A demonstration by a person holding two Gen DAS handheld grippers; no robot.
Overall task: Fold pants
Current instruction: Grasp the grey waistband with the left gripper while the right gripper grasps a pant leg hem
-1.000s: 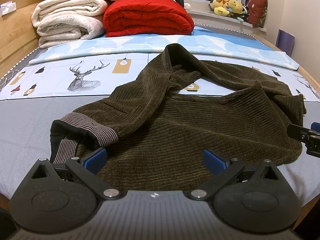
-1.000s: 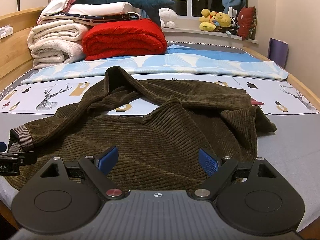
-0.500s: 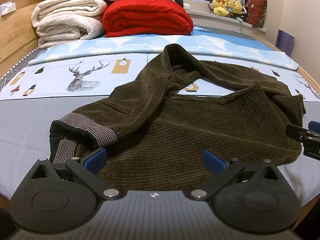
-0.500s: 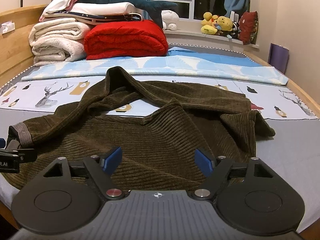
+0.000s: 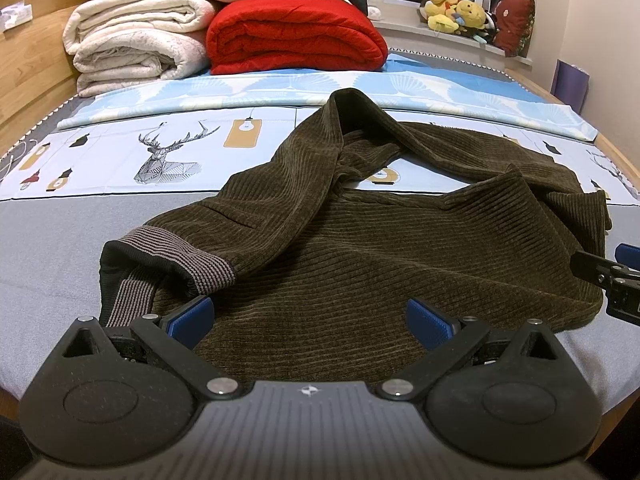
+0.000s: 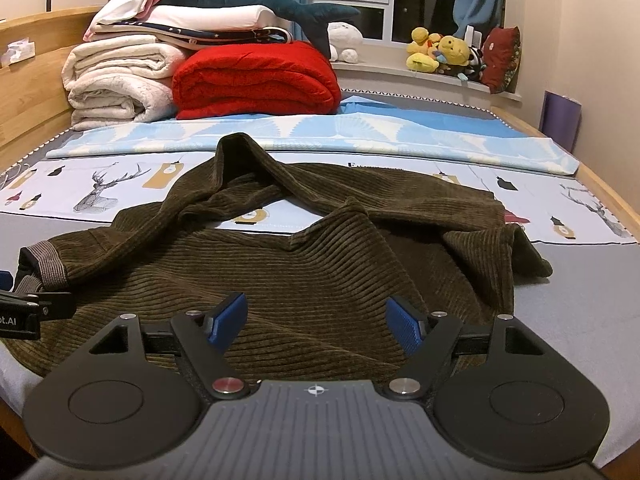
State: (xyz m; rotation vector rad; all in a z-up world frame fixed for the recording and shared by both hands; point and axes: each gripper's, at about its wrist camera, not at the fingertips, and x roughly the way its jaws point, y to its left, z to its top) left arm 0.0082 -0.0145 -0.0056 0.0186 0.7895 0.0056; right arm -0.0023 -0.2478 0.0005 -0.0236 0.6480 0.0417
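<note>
The brown pants [image 5: 360, 248] lie rumpled and unfolded across the bed's [image 5: 48, 264] near edge, folding apparently not begun, with left claw [image 5: 310, 318] and right claw [image 6: 316, 322] released above them, gripping nothing

The pants [image 5: 360, 248] are ribbed, matt brown corduroy with a striped knit waistband [image 5: 176, 248]. Lower frame, the left gripper [image 5: 308, 320] is matt black plastic with textured blue pads [image 5: 428, 320]. Upper left, a headboard [image 5: 28, 80] of smooth wood.

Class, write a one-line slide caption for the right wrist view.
Open right gripper poised over crumpled brown corduroy pants on a bed.
</note>
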